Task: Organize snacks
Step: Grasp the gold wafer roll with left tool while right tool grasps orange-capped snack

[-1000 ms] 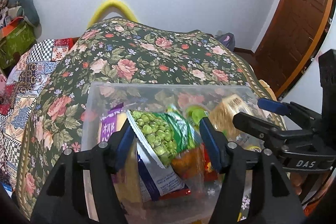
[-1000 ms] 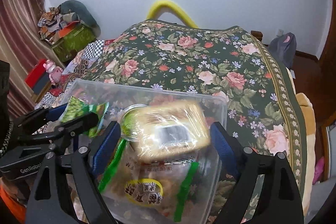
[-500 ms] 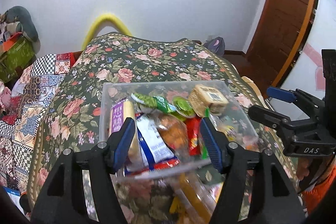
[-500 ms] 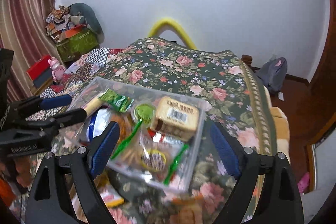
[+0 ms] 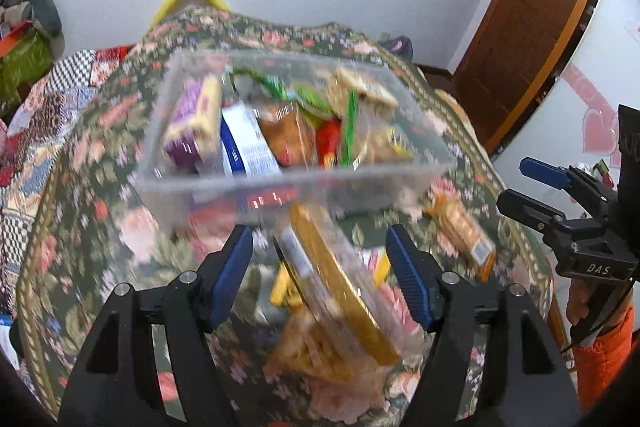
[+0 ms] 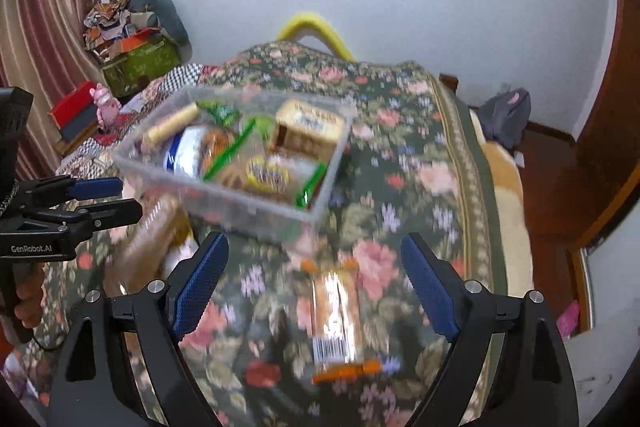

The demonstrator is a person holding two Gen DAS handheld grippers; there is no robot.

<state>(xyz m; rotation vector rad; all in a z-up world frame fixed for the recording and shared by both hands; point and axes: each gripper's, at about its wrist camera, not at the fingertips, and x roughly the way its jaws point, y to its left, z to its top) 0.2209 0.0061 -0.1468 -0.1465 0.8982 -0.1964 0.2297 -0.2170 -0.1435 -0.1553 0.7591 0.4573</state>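
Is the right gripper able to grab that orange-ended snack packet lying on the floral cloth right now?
Probably yes. The right gripper is open and empty, and the packet lies flat between its fingers with nothing over it.

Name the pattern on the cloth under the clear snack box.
Dark green floral cloth with pink roses; clearest in the right wrist view.

My right gripper (image 6: 314, 277) hangs with its blue-padded jaws spread wide and nothing between them, above the floral bedspread (image 6: 404, 147). Just below the gap lies an orange-ended snack packet (image 6: 338, 323) with a barcode, flat on the cloth. Farther ahead sits the clear plastic tub (image 6: 320, 205), filled with snacks; a tan wrapped block (image 6: 308, 127) rests at its far right corner. At my left the left gripper (image 6: 116, 199) pokes in, jaws parted, beside what may be a brown packet (image 6: 148, 243), too blurred to name.
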